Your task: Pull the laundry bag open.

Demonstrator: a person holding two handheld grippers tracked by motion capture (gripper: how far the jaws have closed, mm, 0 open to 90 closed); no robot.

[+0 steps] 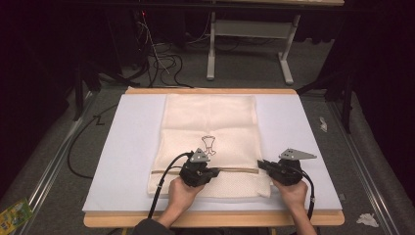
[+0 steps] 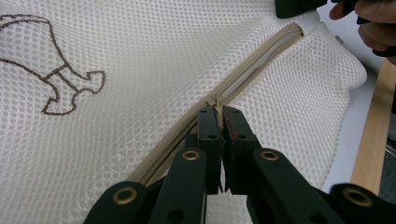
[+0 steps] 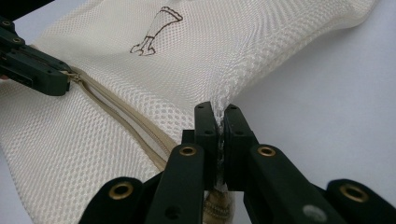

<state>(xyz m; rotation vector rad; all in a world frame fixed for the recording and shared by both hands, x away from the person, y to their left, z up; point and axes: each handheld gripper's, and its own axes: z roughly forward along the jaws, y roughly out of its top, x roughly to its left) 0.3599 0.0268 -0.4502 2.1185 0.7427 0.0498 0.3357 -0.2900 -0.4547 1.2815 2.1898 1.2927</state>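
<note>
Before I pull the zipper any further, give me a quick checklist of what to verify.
1. Left gripper shut on the zipper pull: ok.
2. Right gripper pinching the bag at its edge: ok.
3. Zipper track ahead lies straight, nothing on it: ok.
4. Mesh clear of the slider: cannot tell, jaws cover it.
5. Bag flat on the white mat: ok, except a small ridge at the right grip.
</note>
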